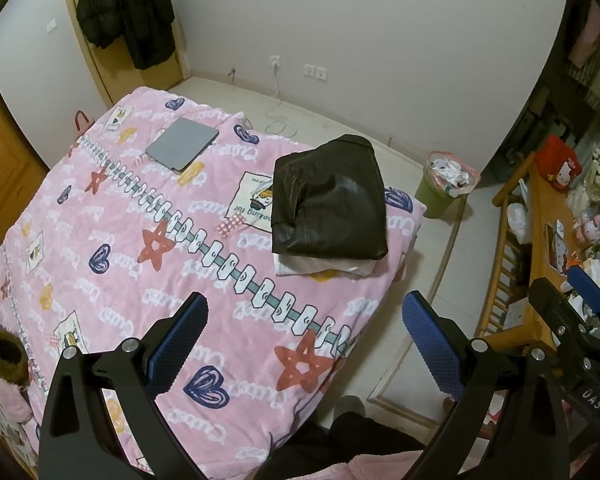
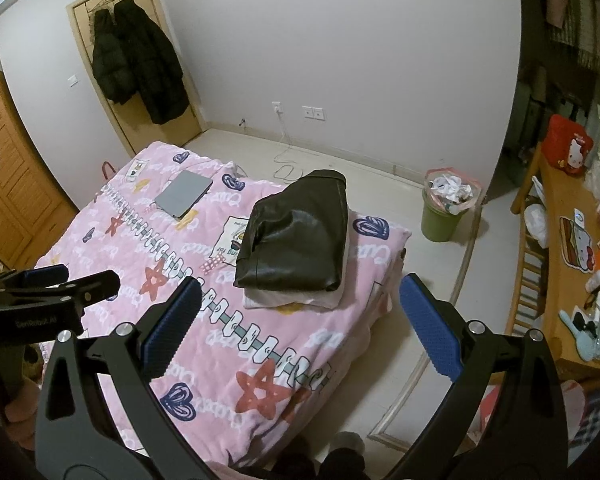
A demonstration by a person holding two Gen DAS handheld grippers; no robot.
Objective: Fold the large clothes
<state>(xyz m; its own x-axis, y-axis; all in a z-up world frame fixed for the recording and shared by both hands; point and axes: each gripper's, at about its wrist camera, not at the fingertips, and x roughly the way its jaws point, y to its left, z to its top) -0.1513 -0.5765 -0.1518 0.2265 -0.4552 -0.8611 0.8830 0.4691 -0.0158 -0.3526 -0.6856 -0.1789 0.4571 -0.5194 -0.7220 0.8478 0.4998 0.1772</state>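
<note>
A folded black leather jacket [image 1: 329,198] lies on a folded white garment [image 1: 324,267] near the far right corner of the pink patterned bed [image 1: 120,248]. Both also show in the right wrist view, the jacket [image 2: 296,232] on the white garment [image 2: 292,299]. My left gripper [image 1: 304,344] is open and empty, held above the bed's near edge, well short of the pile. My right gripper [image 2: 298,320] is open and empty, also above the near edge. The left gripper's side shows at the left of the right wrist view [image 2: 40,292].
A grey laptop [image 1: 182,143] lies on the bed's far side. A green bin [image 1: 440,190] with a pink bag stands on the floor right of the bed. A cluttered wooden desk [image 1: 548,216] runs along the right. Black coats [image 2: 140,56] hang on the door.
</note>
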